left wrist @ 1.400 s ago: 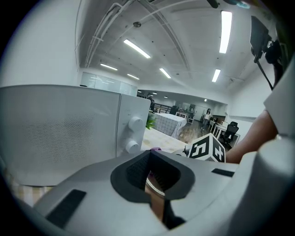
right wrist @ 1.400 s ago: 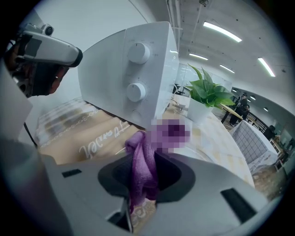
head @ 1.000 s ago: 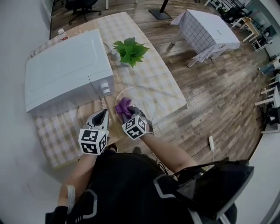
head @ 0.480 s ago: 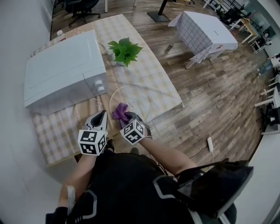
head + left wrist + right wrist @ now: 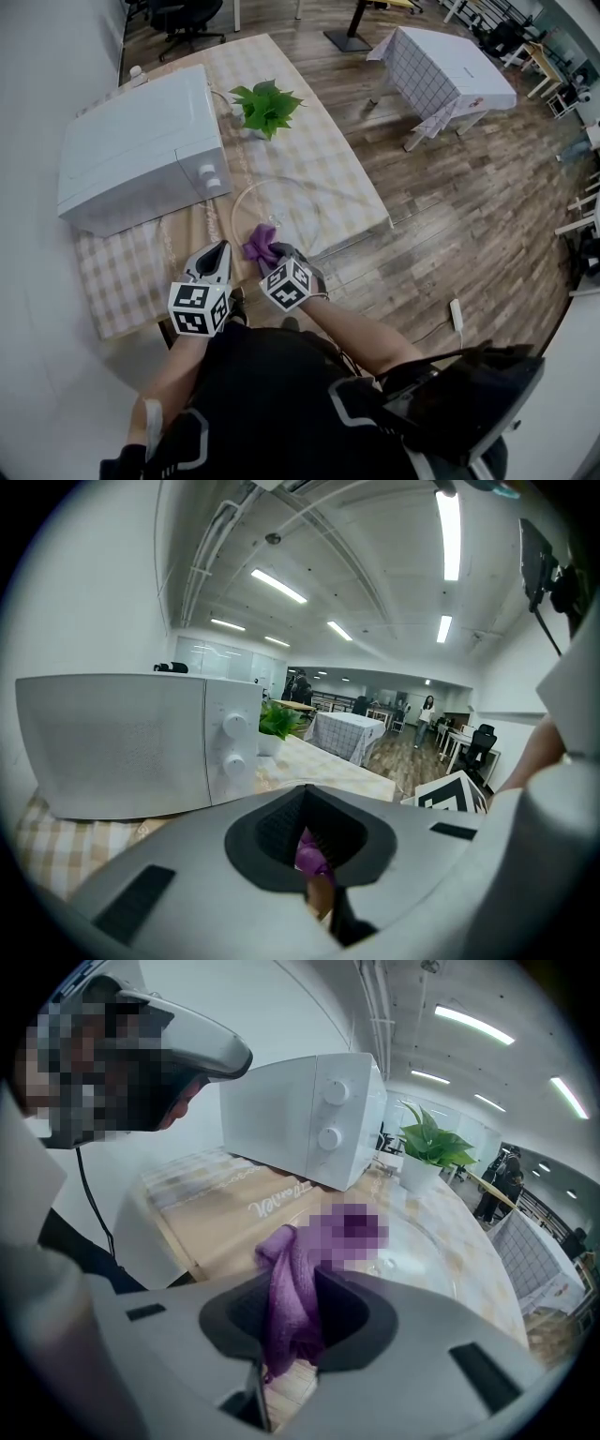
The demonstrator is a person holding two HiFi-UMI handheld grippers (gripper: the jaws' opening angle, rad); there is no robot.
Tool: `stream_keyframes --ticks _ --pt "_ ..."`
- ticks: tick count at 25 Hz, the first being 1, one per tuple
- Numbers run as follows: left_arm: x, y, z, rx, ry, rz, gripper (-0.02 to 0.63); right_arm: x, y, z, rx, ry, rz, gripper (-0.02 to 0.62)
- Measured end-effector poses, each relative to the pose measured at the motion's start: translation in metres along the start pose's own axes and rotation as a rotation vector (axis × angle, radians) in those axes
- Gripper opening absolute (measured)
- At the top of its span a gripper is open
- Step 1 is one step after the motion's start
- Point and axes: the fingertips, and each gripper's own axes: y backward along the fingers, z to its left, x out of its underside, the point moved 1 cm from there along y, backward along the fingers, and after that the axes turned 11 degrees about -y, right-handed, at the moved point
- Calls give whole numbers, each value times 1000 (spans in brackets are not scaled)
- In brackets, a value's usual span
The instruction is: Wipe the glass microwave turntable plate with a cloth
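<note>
Cloth (image 5: 259, 242) and right gripper (image 5: 271, 254) have drawn back to the near-left rim of the glass plate (image 5: 292, 208); a second ago the cloth lay further in over the glass.

Nearest, the left gripper (image 5: 218, 250) hangs just left of the right one, unmoved, its jaws brought together to a point on nothing I can see. The right jaws are clamped on the purple cloth, which bunches out ahead of them onto the plate's near edge. From those jaws the plate spreads away to the far right on the desk (image 5: 330, 178); being round, it has no long axis. The right gripper is nearer it, so I judge the next stroke goes outward. The microwave (image 5: 141, 150) stands beyond, far left.
</note>
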Motion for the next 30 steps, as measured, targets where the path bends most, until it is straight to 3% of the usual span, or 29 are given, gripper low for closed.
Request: stream_keyframes --ticks 9,13,16,26,30 --pt "-3 13 -15 -40 -5 2 3 8 17 4 -27 -17 -13 100" --pt "-6 22 -23 -47 -17 -5 3 6 30 6 -45 26 -47 100" --pt "-4 31 -31 -50 -24 -9 3 2 42 2 -47 -9 -80 100" --pt "-5 73 -25 -155 7 -29 3 -36 95 -2 -96 -136 -243 100" --pt "-8 92 -9 -220 -40 -45 3 -63 121 9 -131 -151 -340 100"
